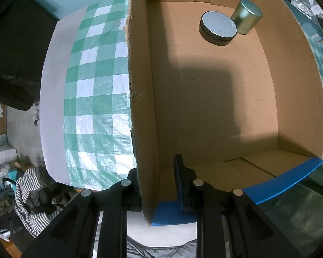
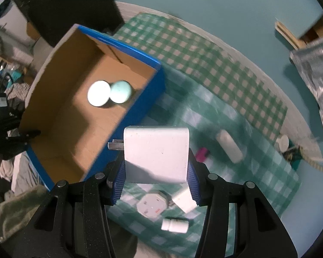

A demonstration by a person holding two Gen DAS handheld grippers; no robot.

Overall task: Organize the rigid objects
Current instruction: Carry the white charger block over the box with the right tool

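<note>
The right gripper (image 2: 156, 179) clamps a white wall charger (image 2: 156, 152) above the checked cloth (image 2: 226, 68), beside the cardboard box (image 2: 137, 105). The left gripper (image 1: 159, 185) pinches the box's wall. The charger's prongs (image 2: 115, 145) could snag the box's rim.

The left claw (image 1: 159, 185), black with blue-padded fingers, points straight down, its jaws pinched on the upright side wall of the brown cardboard box (image 1: 140, 111). The right claw (image 2: 156, 178) tilts steeply downward, its blue pads (image 2: 118, 180) clamped on a white rectangular plug-in charger (image 2: 156, 150).
</note>
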